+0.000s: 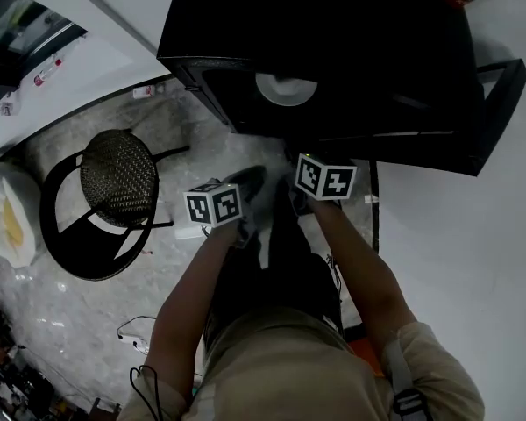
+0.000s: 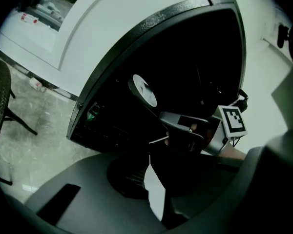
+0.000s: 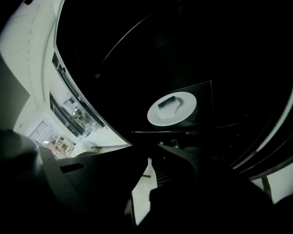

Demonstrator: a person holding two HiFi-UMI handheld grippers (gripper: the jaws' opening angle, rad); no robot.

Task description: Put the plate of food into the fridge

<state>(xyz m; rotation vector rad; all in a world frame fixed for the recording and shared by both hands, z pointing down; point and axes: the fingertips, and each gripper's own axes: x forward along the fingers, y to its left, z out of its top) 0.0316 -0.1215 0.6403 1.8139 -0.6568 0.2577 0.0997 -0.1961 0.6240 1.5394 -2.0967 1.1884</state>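
One round white plate [image 3: 172, 109] carrying a small dark morsel lies on a shelf inside the open black fridge [image 1: 351, 51]. The left gripper [image 2: 151, 165] and right gripper [image 3: 147, 177] hang before it, each with jaws drawn together on nothing. A round woven chair [image 1: 118, 169] stands nearby.

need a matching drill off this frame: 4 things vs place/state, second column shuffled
1 plate
2 wicker chair
3 left gripper
4 fridge

A open, dark inside
B jaws together, nothing held
C on the floor, beside the fridge
D inside the fridge

Pairs: 1-D, 2-C, 3-B, 4-A
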